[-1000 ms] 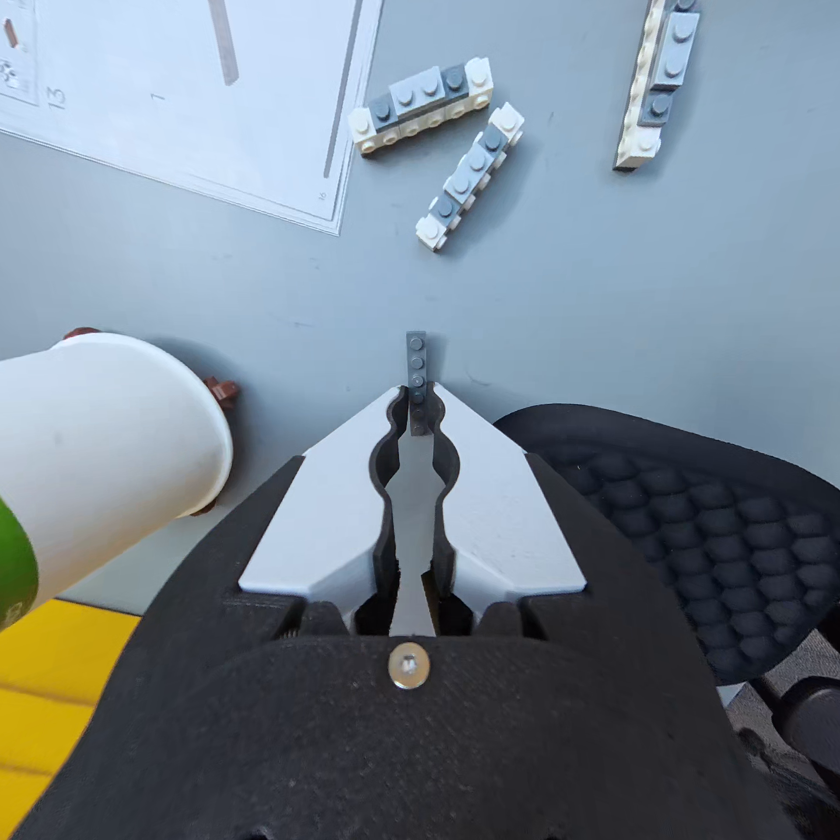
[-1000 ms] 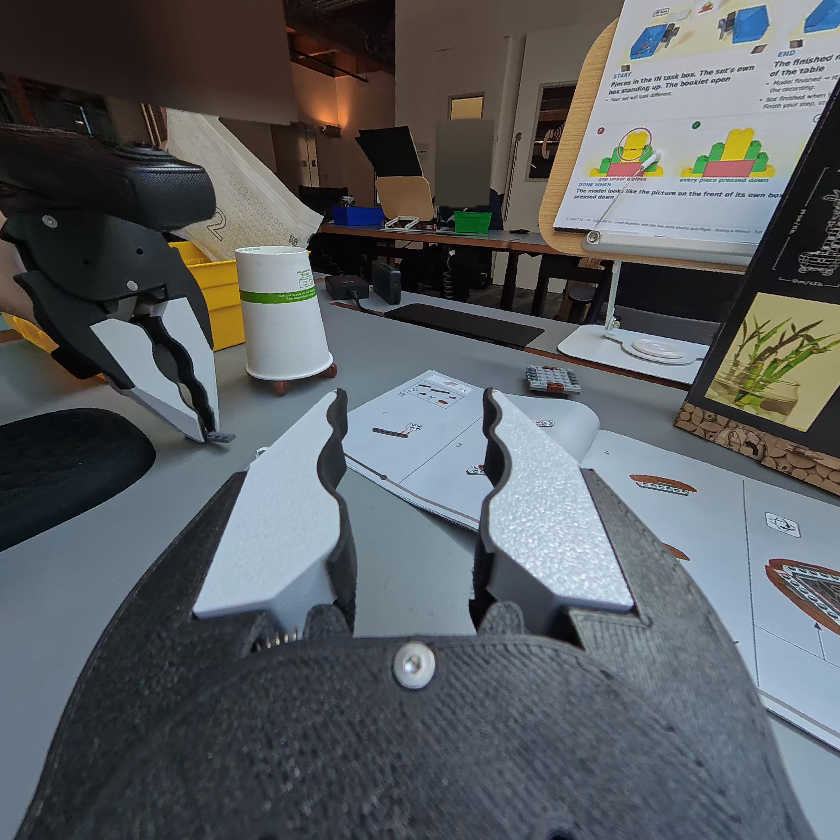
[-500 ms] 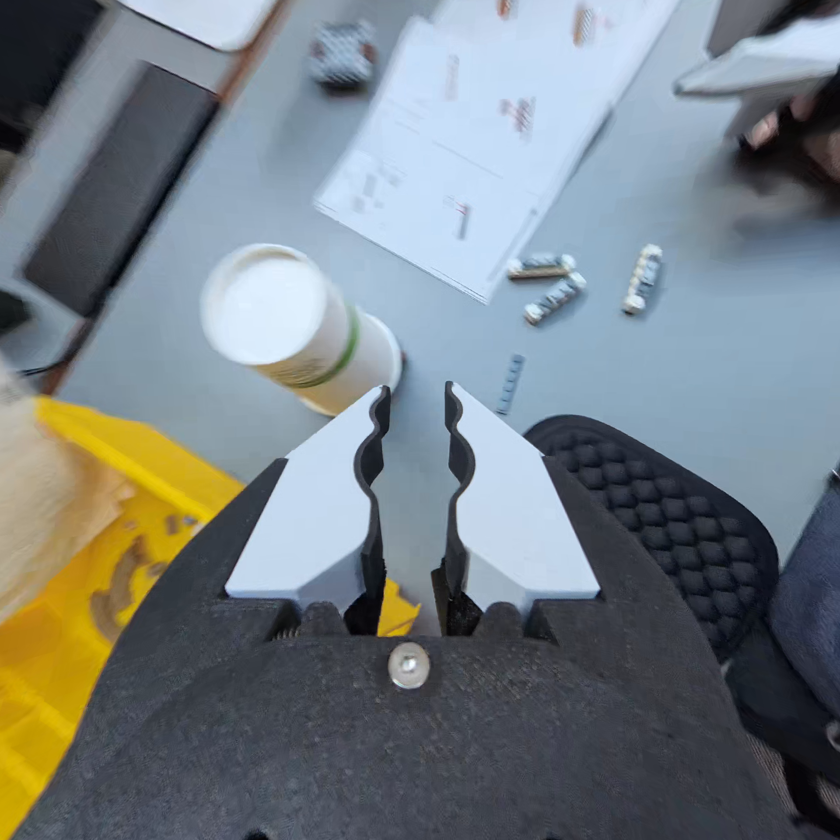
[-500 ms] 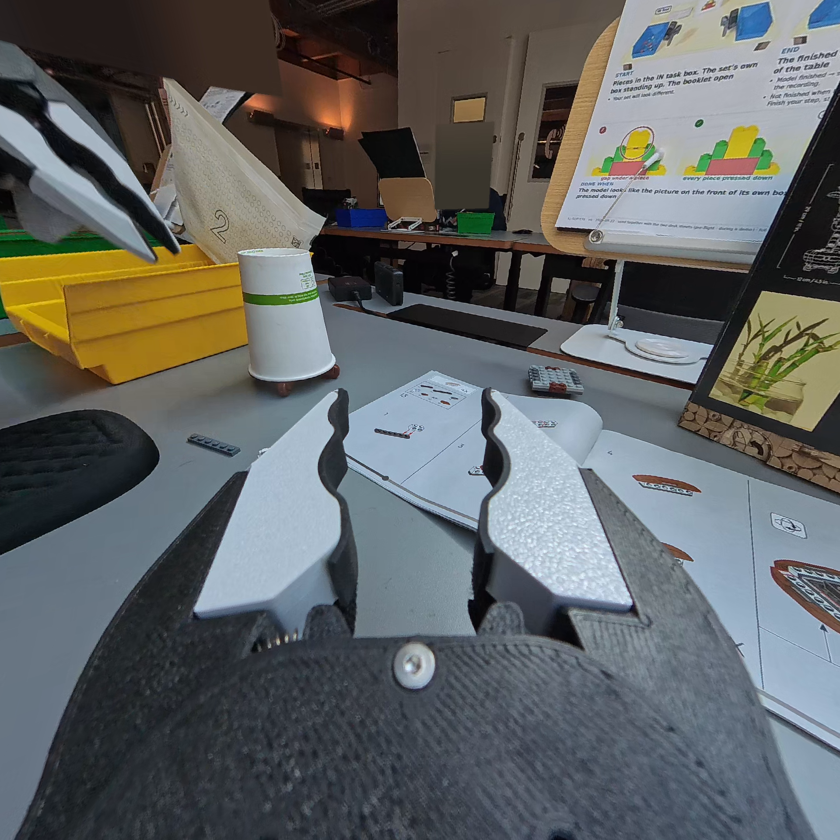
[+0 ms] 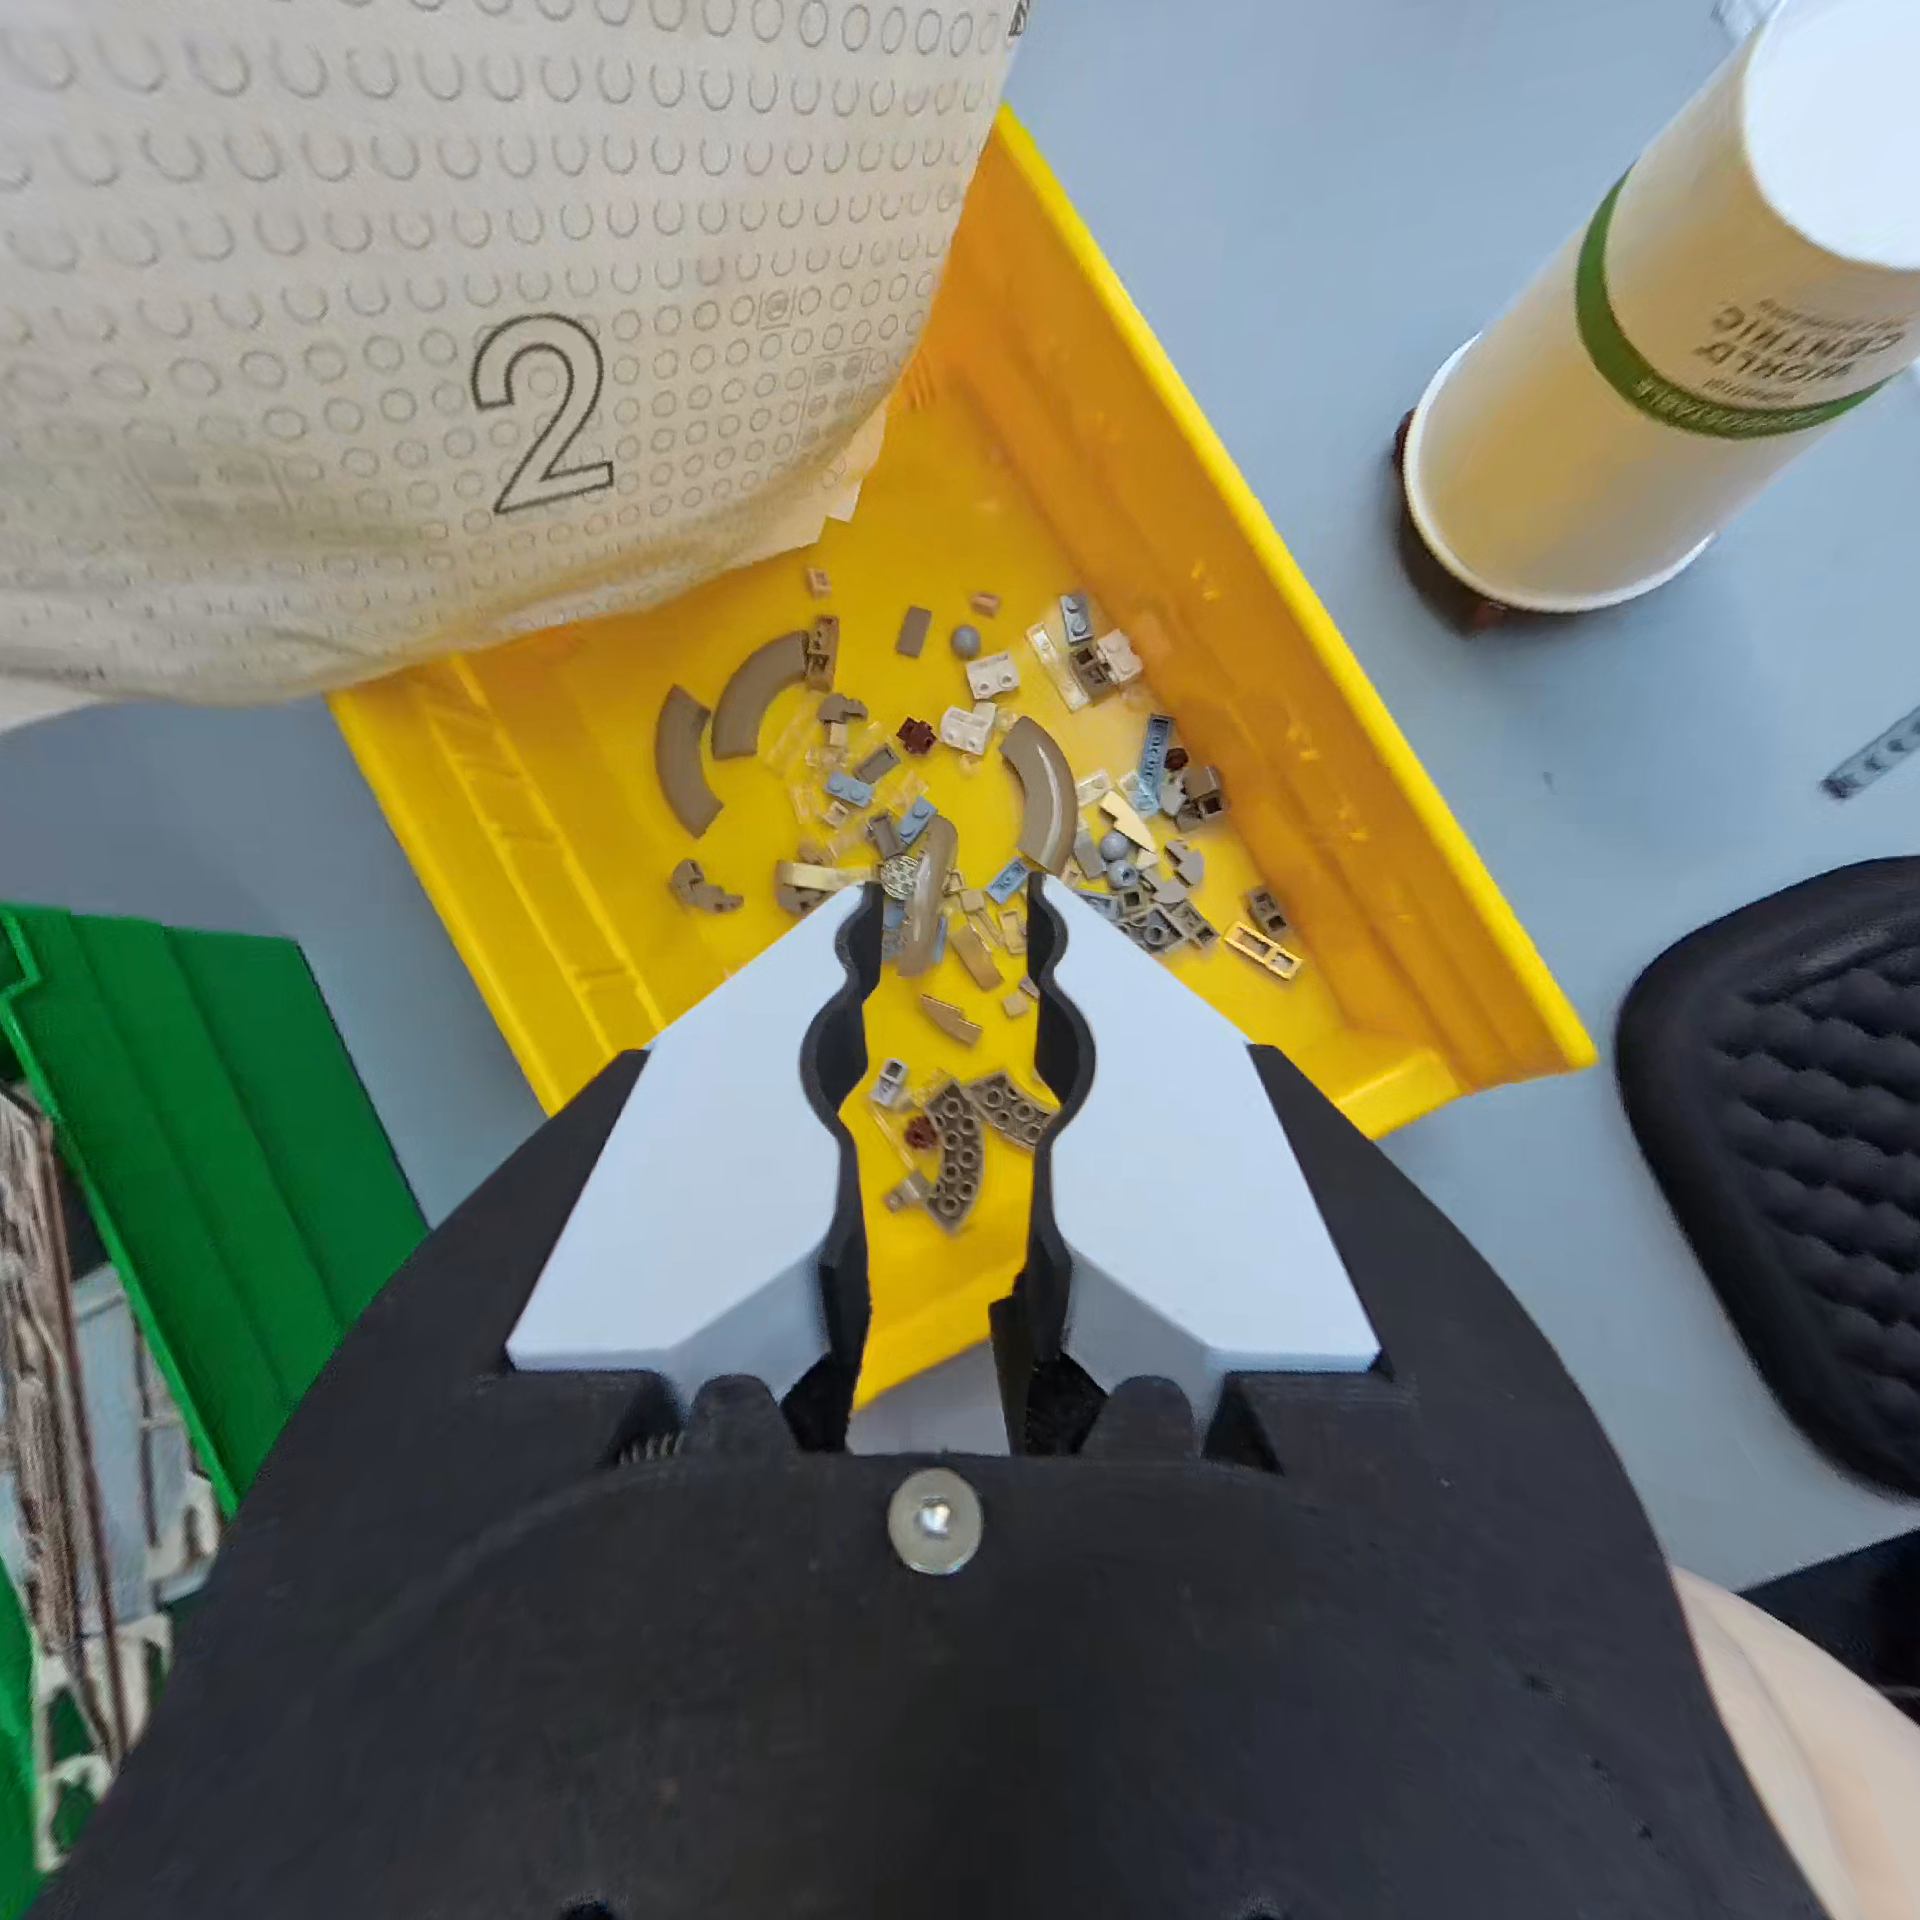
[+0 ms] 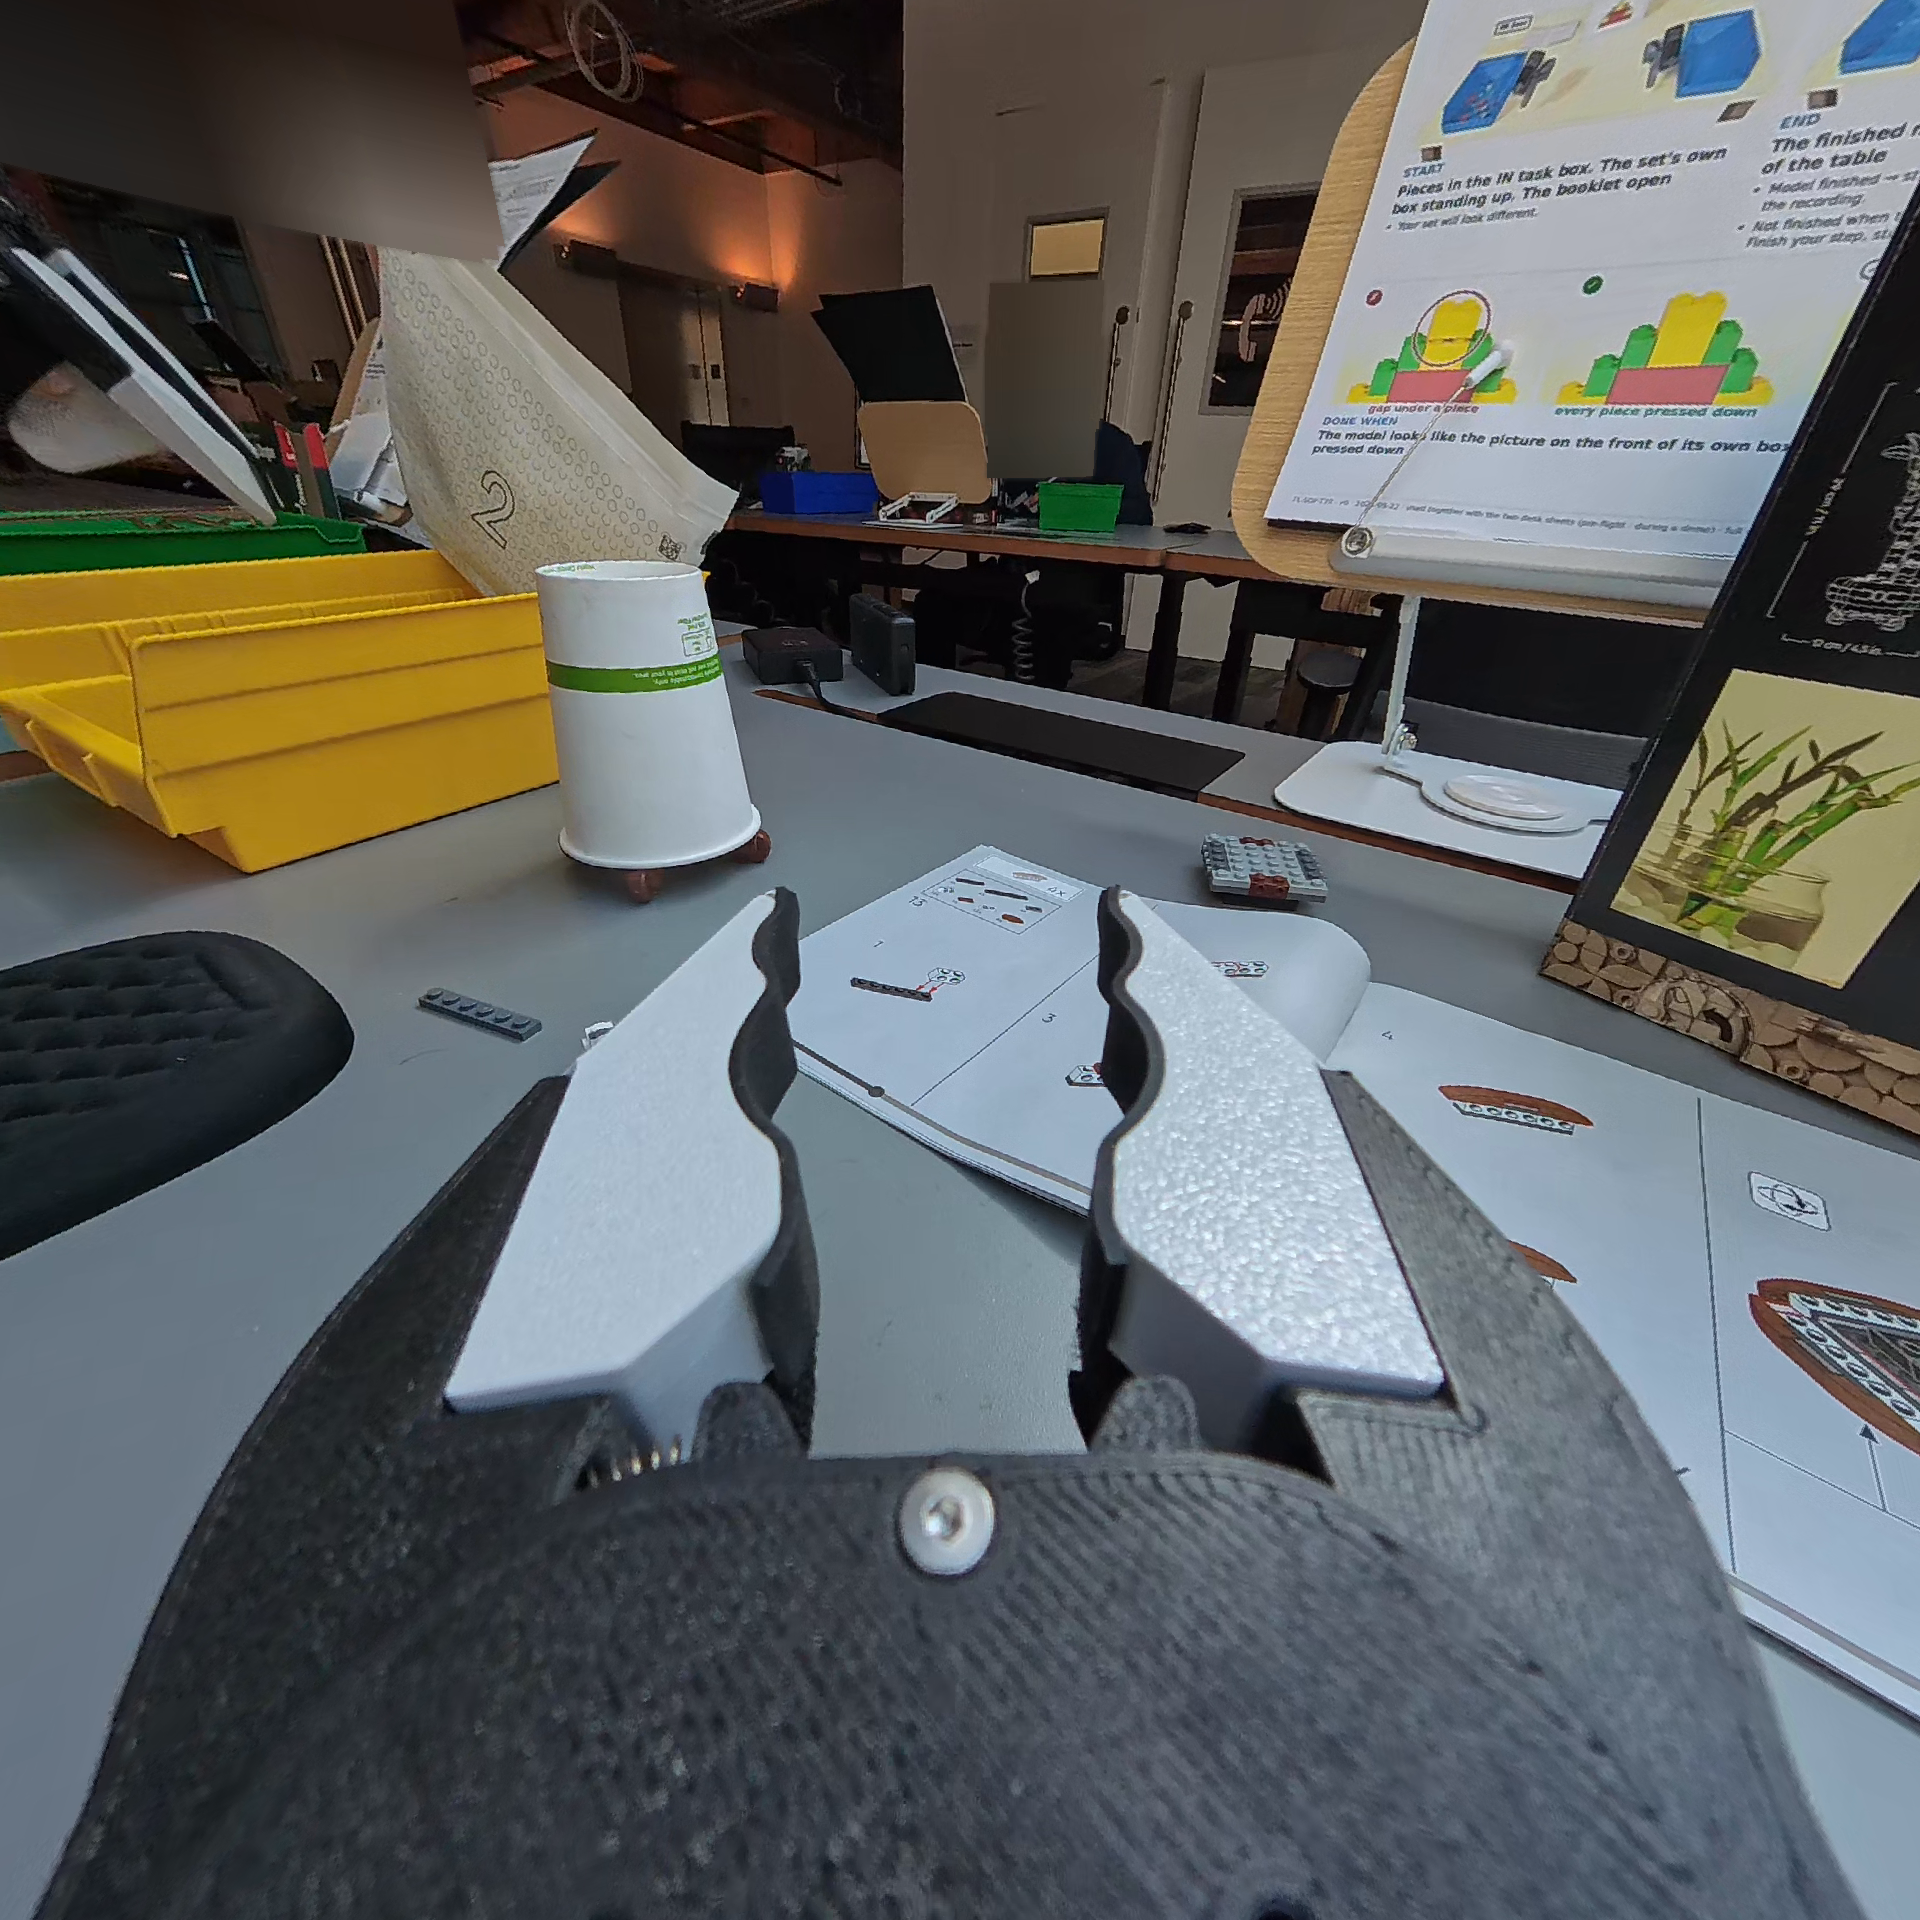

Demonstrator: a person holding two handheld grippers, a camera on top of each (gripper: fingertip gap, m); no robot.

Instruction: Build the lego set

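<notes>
My left gripper (image 5: 951, 894) is open and empty, and hovers above the yellow bin (image 5: 1299, 644). The bin holds several small loose lego pieces (image 5: 935, 790): tan arches, grey plates, white and brown bits. In the right wrist view the left gripper (image 6: 156, 384) shows high at the far left over the yellow bin (image 6: 312, 707). A dark grey thin plate (image 6: 480, 1013) lies flat on the table; it also shows in the left wrist view (image 5: 1881, 753). My right gripper (image 6: 945, 904) is open and empty, low over the open instruction booklet (image 6: 1039, 1018).
An upturned white paper cup (image 6: 649, 717) rests on brown pieces. A numbered paper bag (image 5: 416, 312) leans in the bin. A black wrist rest (image 6: 135, 1039), a green bin (image 5: 187, 1143), a small grey assembly (image 6: 1262, 868), the set's box (image 6: 1787, 779) and a board (image 6: 1558, 312) surround the table.
My left gripper let go of the dark grey plate on the table, opened, rose and swung left over the yellow bin. My right gripper has not moved.
</notes>
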